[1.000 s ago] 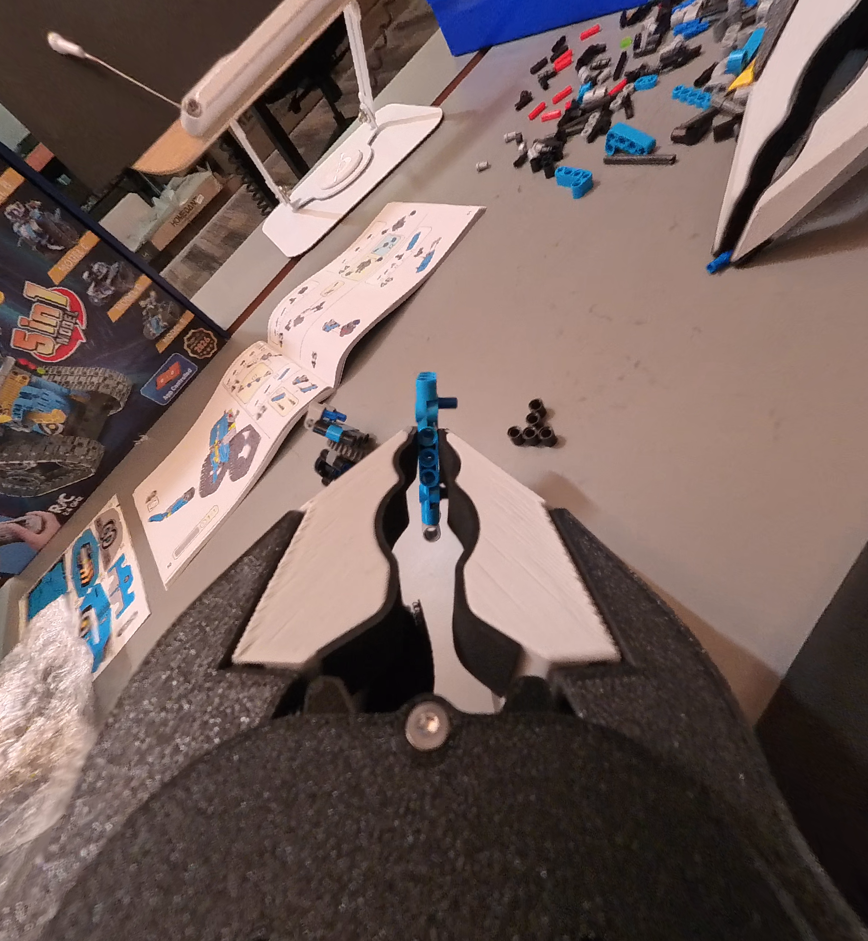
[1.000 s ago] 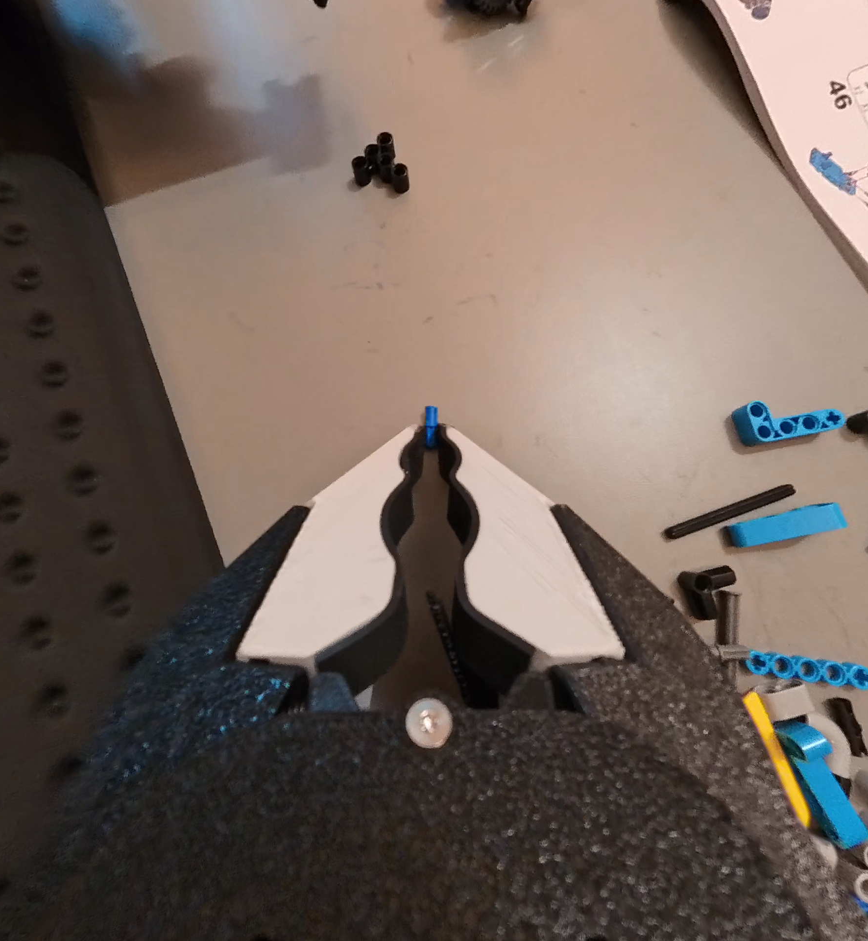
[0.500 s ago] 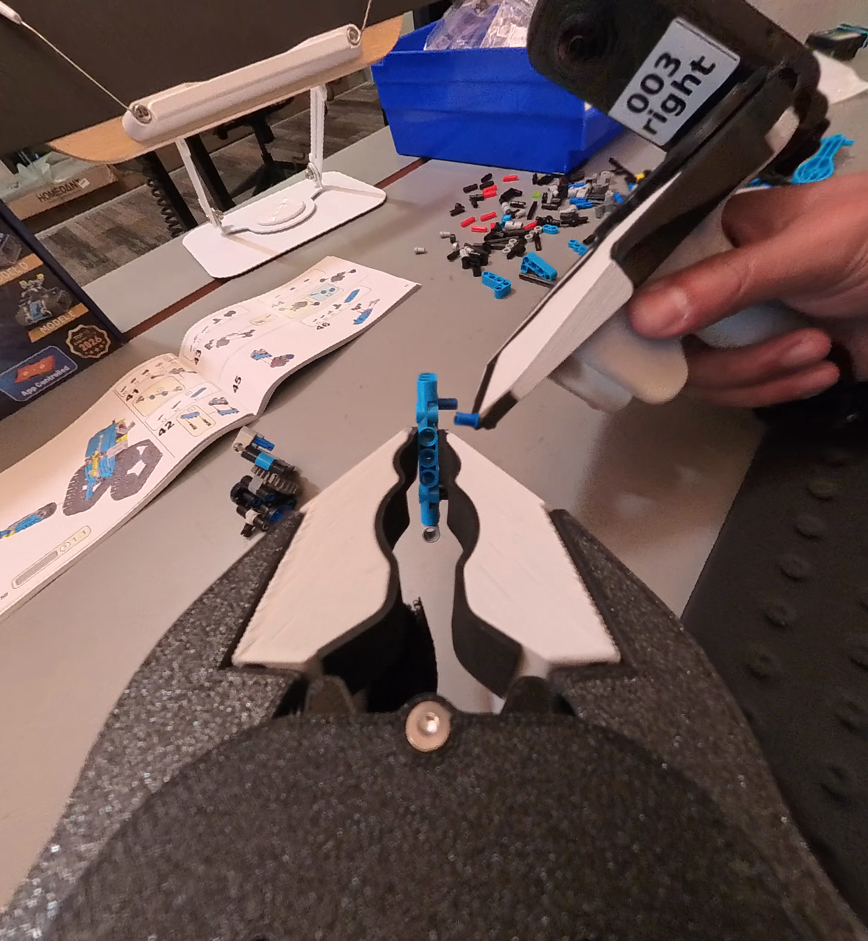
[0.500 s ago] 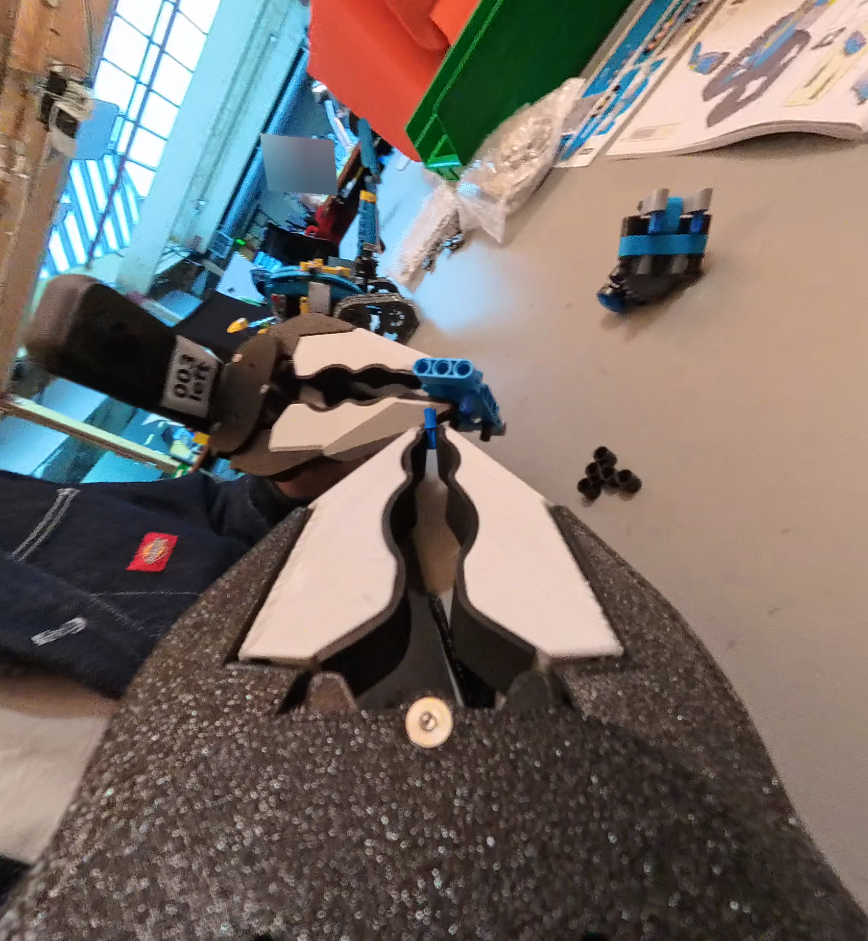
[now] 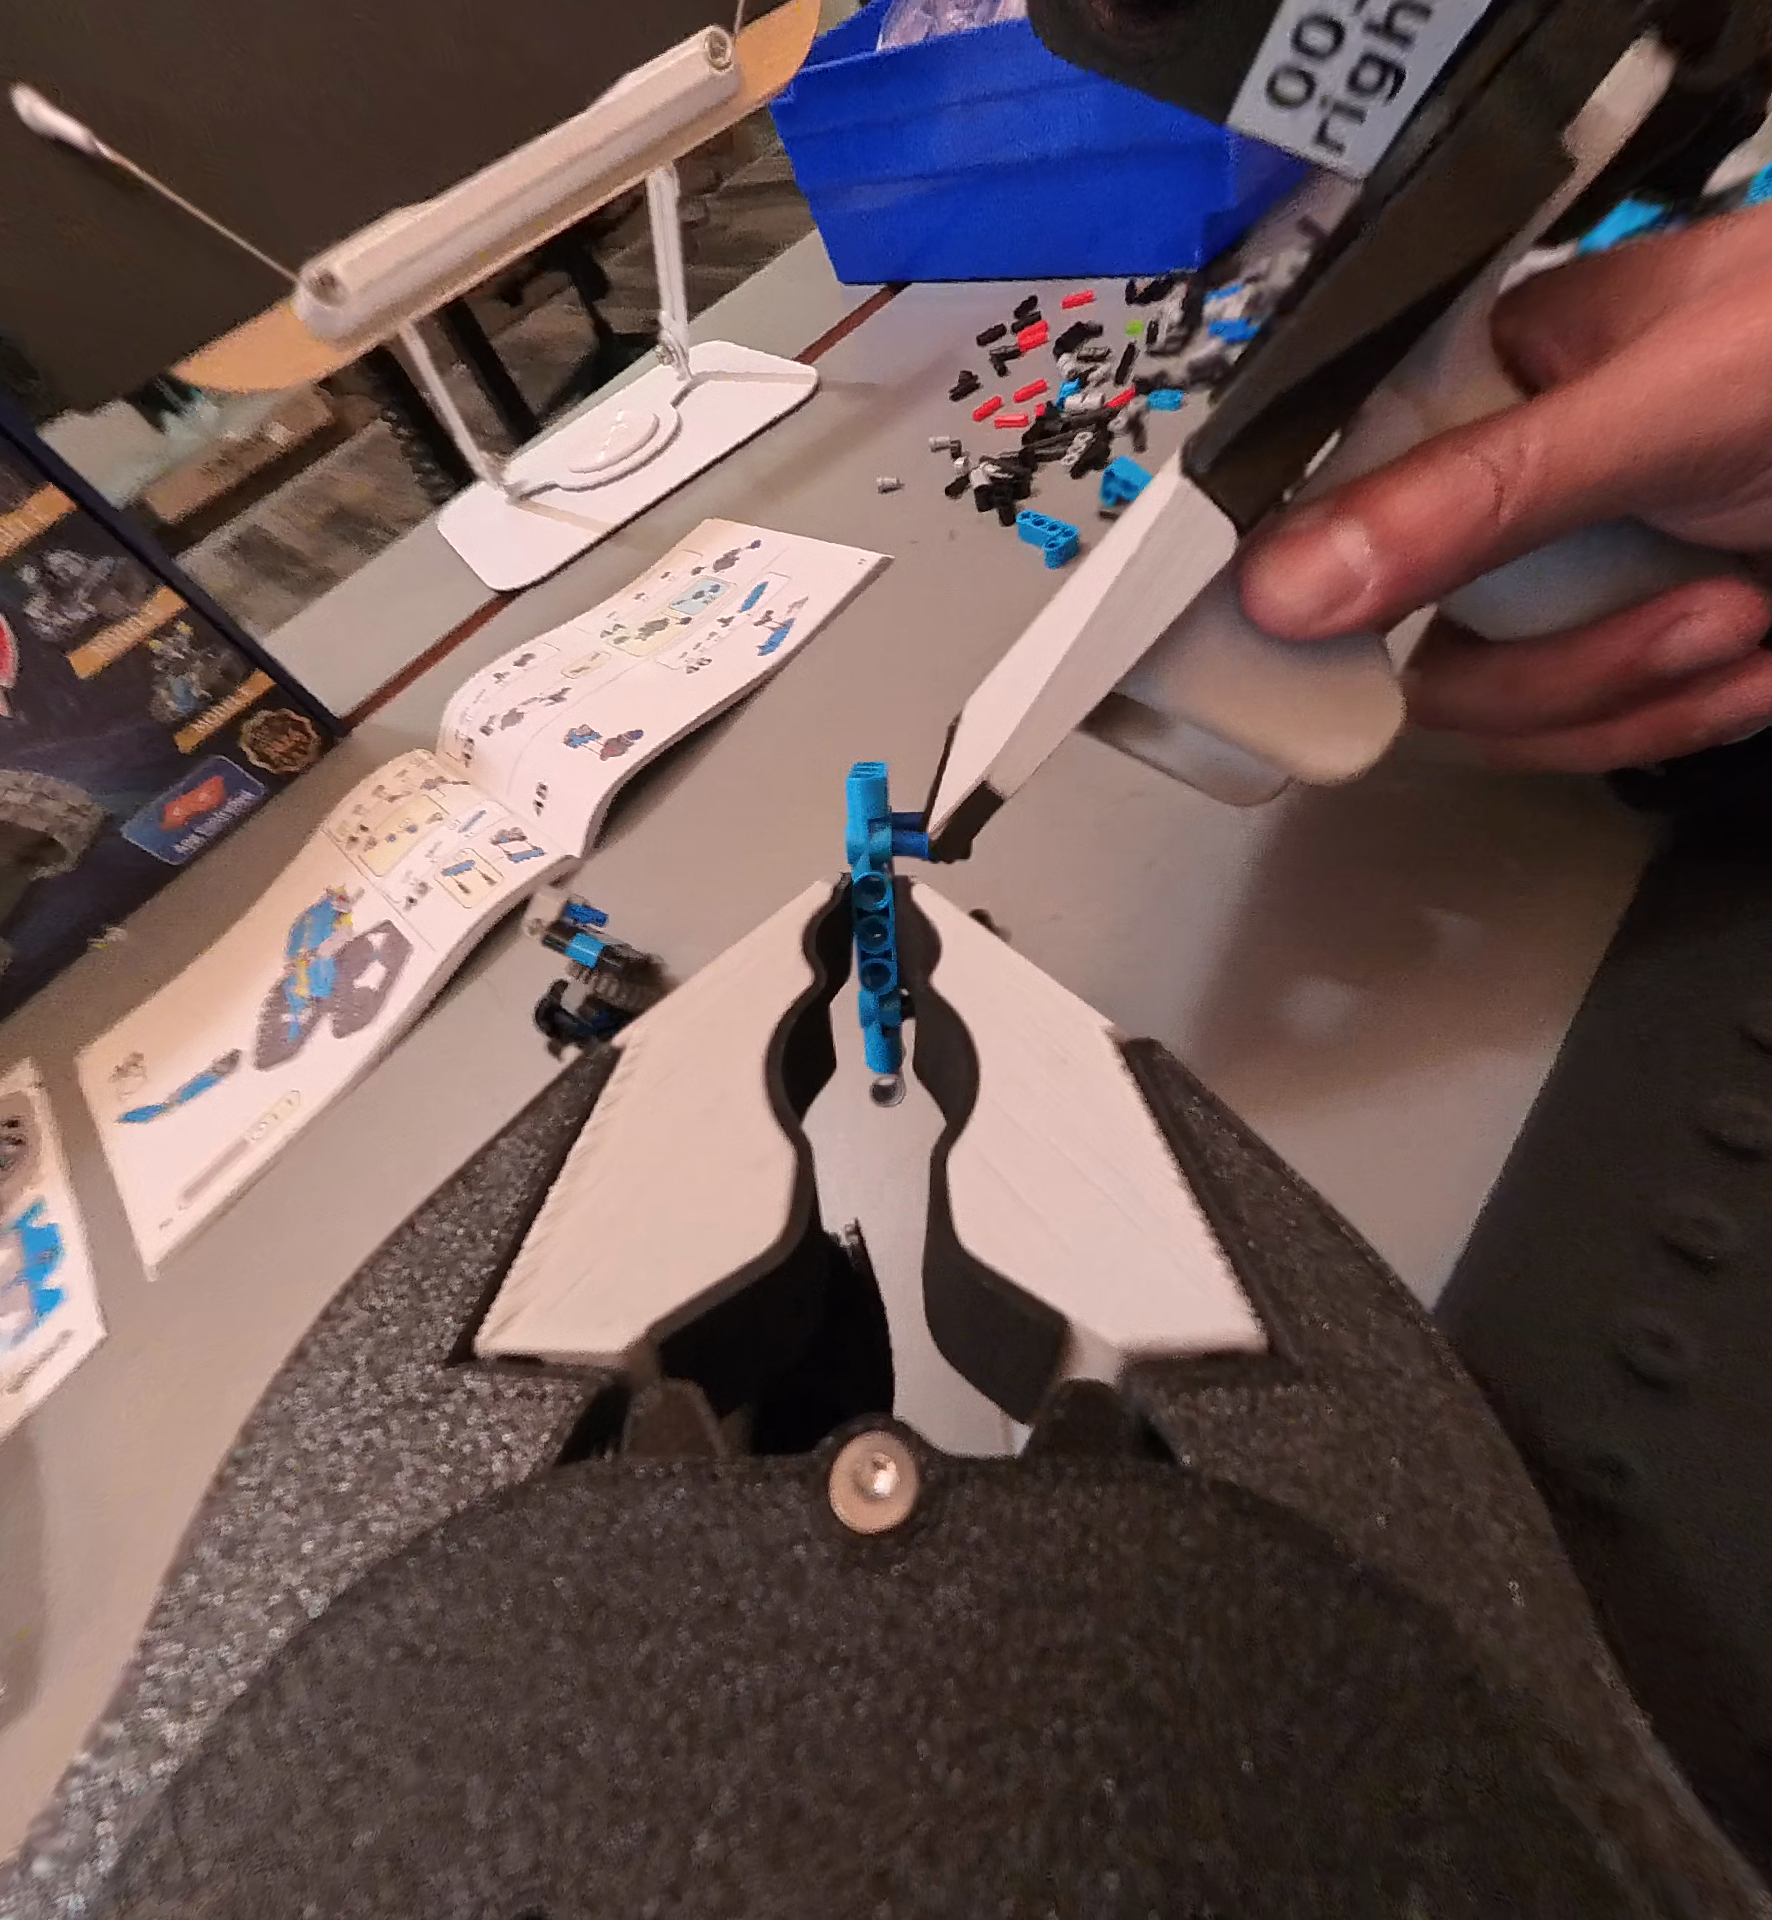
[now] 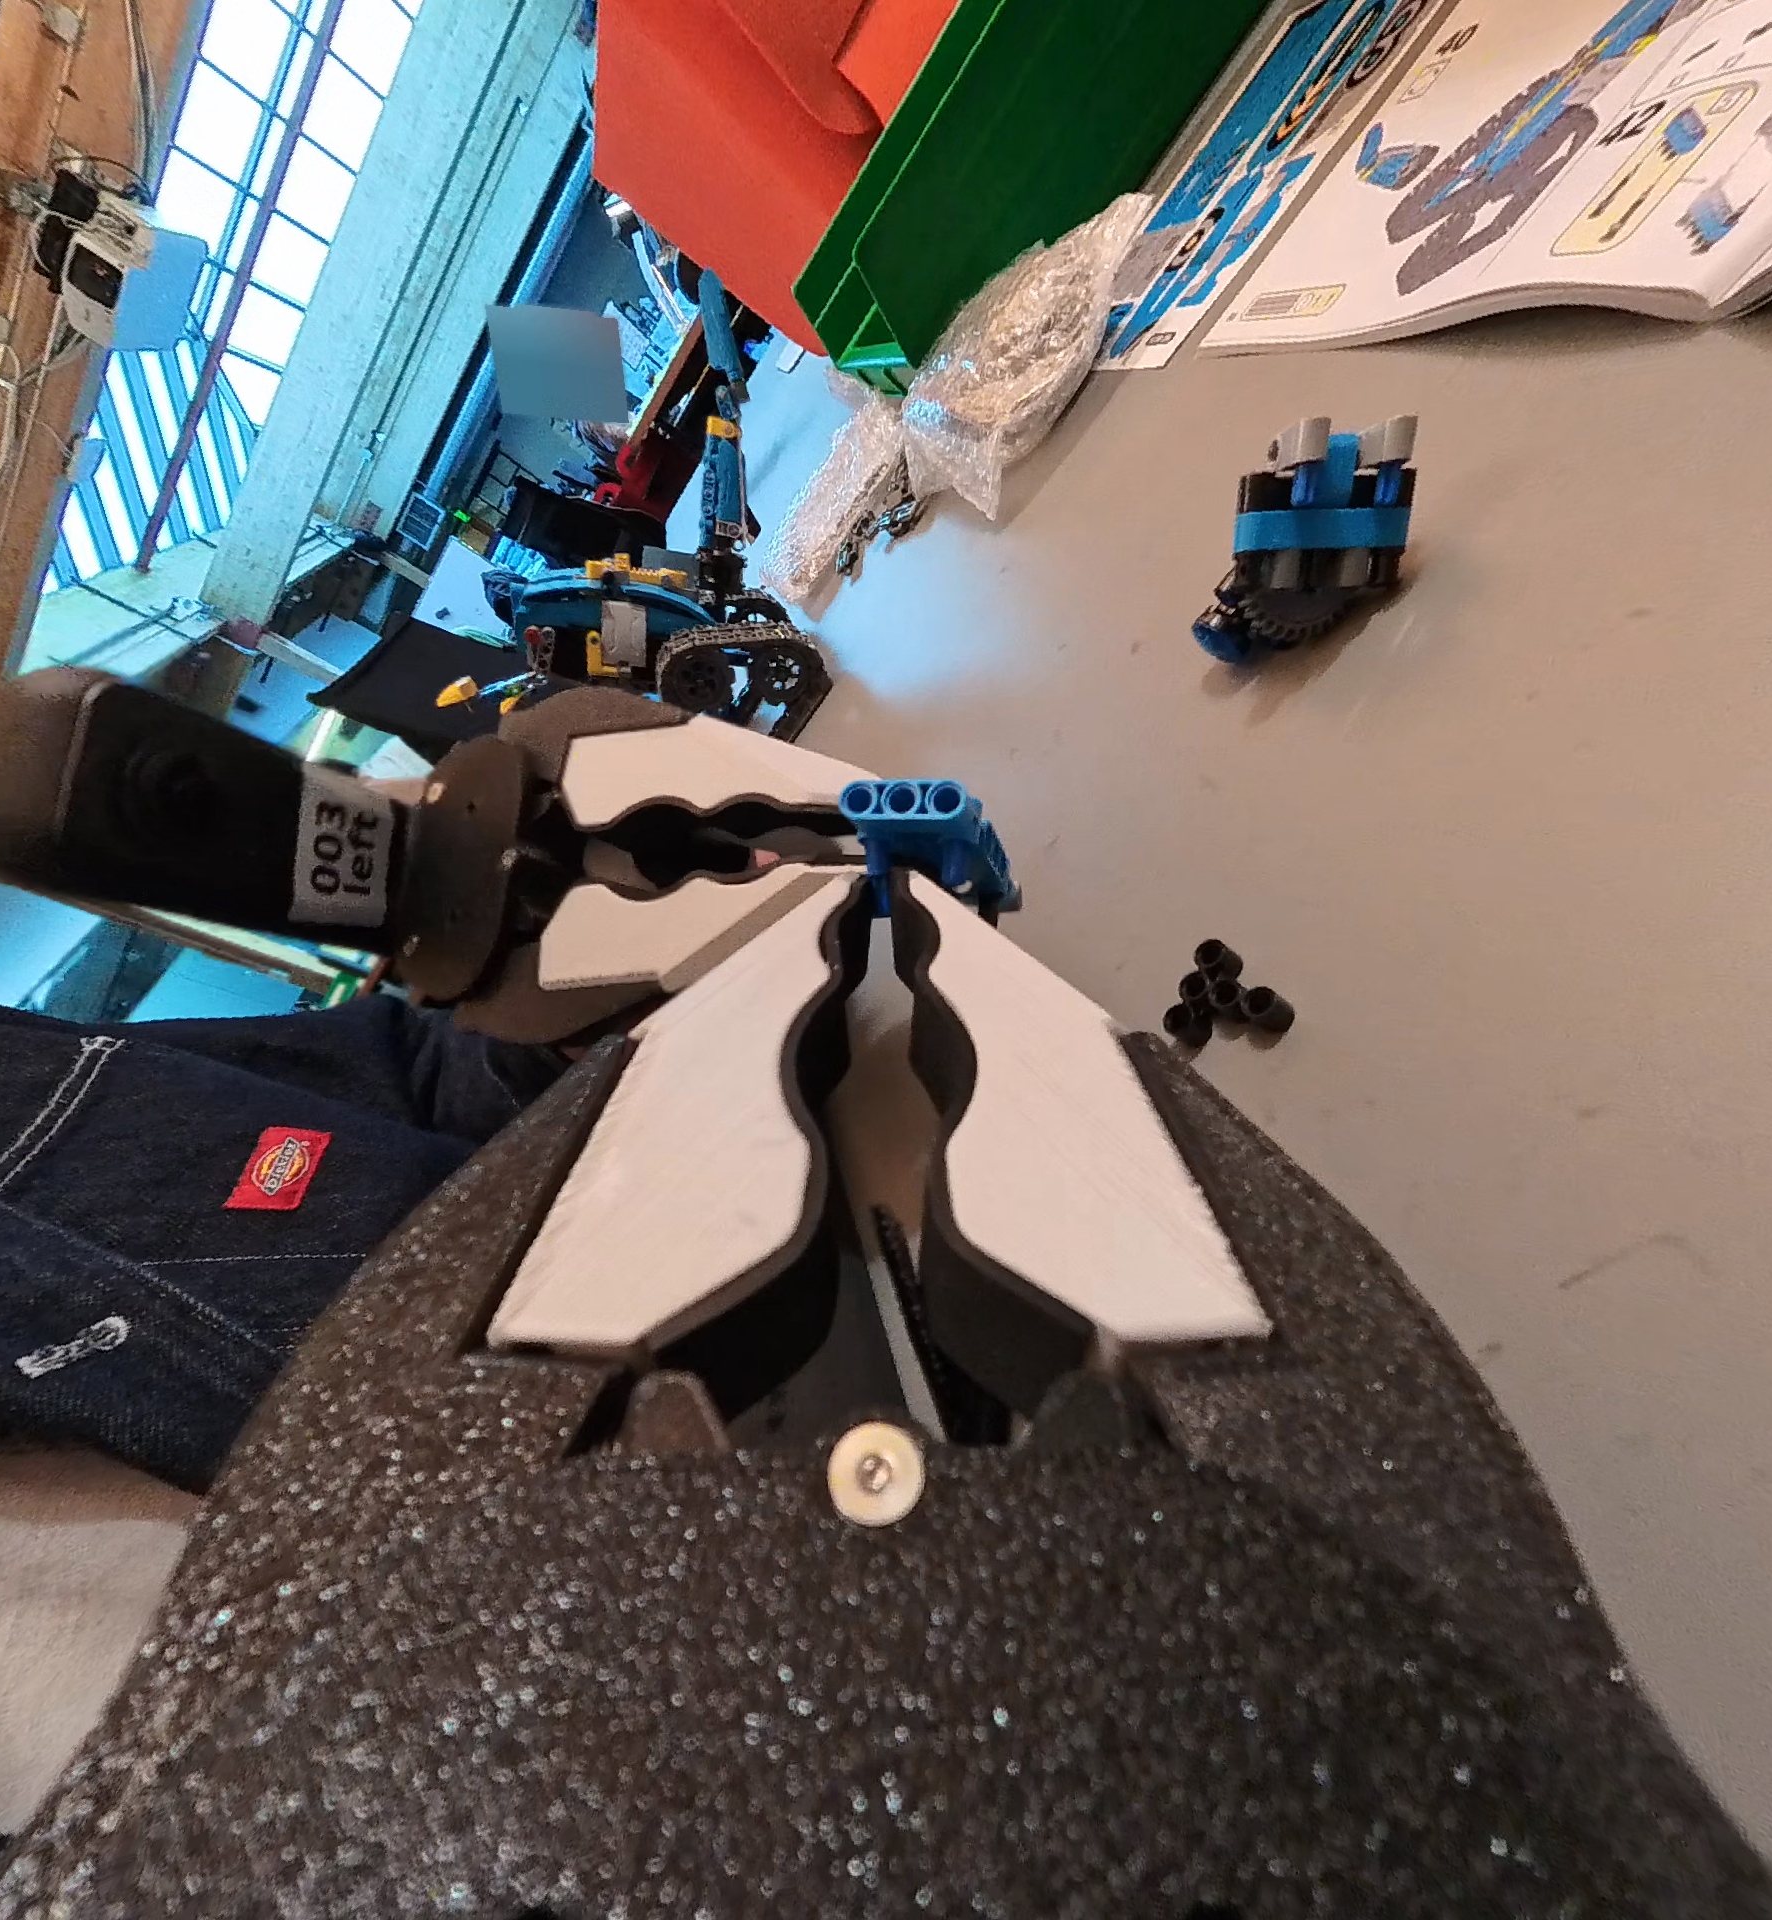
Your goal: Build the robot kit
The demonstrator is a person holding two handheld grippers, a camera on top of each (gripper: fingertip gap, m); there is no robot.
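Observation:
My left gripper point(image 5: 874, 883) is shut on a blue perforated beam point(image 5: 869, 821) and holds it upright above the grey table point(image 5: 1173, 935). My right gripper point(image 6: 879, 883) is shut on a small blue pin point(image 6: 877, 889). The pin's tip sits against the side of the beam point(image 6: 913, 816). In the left wrist view the right gripper point(image 5: 949, 826) comes in from the right, held by a hand point(image 5: 1588, 499), with the pin point(image 5: 908, 829) at a hole near the beam's top. The left gripper also shows in the right wrist view point(image 6: 851, 842).
An open instruction booklet point(image 5: 508, 790) and a small blue and black assembly point(image 5: 591, 966) lie left. A cluster of black connectors point(image 6: 1225, 1003) lies near. Loose parts point(image 5: 1058, 416), a blue bin point(image 5: 996, 156), a white lamp point(image 5: 570, 312) stand behind. A black studded mat point(image 5: 1692, 1247) borders right. The grippers are tip to tip, or close to it.
The right gripper swung up from the table with the pin and came in to the beam. The pin has closed the small gap and now touches the beam.

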